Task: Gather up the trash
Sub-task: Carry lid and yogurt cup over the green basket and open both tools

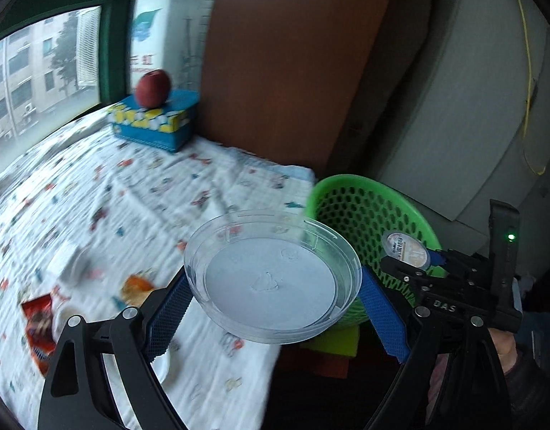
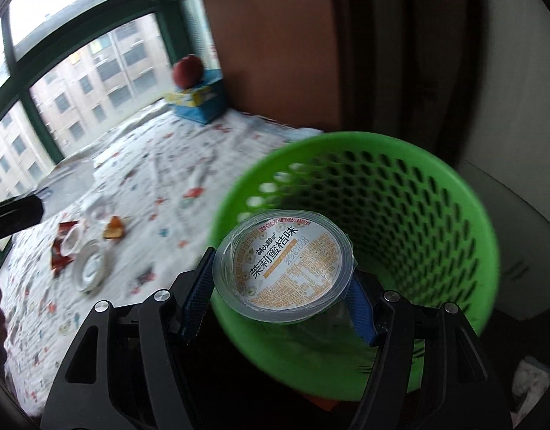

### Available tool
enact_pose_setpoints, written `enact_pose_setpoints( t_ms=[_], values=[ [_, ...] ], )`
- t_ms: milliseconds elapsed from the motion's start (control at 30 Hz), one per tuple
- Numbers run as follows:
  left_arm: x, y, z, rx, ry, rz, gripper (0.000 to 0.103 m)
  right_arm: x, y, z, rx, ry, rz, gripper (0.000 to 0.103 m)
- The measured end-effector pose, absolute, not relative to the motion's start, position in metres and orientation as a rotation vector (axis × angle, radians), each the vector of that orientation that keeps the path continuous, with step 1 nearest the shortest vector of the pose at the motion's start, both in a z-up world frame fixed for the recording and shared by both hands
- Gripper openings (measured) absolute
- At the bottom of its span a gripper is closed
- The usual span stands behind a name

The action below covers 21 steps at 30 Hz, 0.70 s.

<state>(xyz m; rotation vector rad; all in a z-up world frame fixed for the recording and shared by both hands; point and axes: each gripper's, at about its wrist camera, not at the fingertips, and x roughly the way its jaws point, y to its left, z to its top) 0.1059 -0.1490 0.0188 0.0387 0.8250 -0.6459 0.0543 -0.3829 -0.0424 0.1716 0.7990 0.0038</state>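
Observation:
My left gripper [image 1: 273,297] is shut on a clear plastic lid [image 1: 271,276] and holds it over the table's right edge, beside the green perforated bin [image 1: 364,204]. My right gripper [image 2: 280,279] is shut on a sealed jelly cup with a printed orange-and-white lid [image 2: 287,261], held at the near rim of the green bin [image 2: 400,193]. The right gripper and its cup [image 1: 405,251] also show in the left wrist view, over the bin. A red wrapper [image 2: 61,247], orange peel [image 2: 113,231] and small clear cups [image 2: 90,268] lie on the patterned tablecloth [image 2: 160,179].
A red apple [image 1: 153,87] sits on a blue tissue box [image 1: 156,122] at the table's far end by the window. A brown board [image 1: 285,64] stands behind the table. White fabric [image 1: 472,107] hangs right of the bin. Yellow and orange items [image 1: 332,344] lie under the bin.

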Motion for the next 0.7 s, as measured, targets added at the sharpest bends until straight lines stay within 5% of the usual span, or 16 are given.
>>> enact_pose_setpoints(
  t_ms=[700],
  values=[
    [0.118,-0.247,0.009,0.108,0.869,-0.752,0.087,0.032,-0.445,-0.053,0.241,0.792,-0.110,0.077]
  ],
)
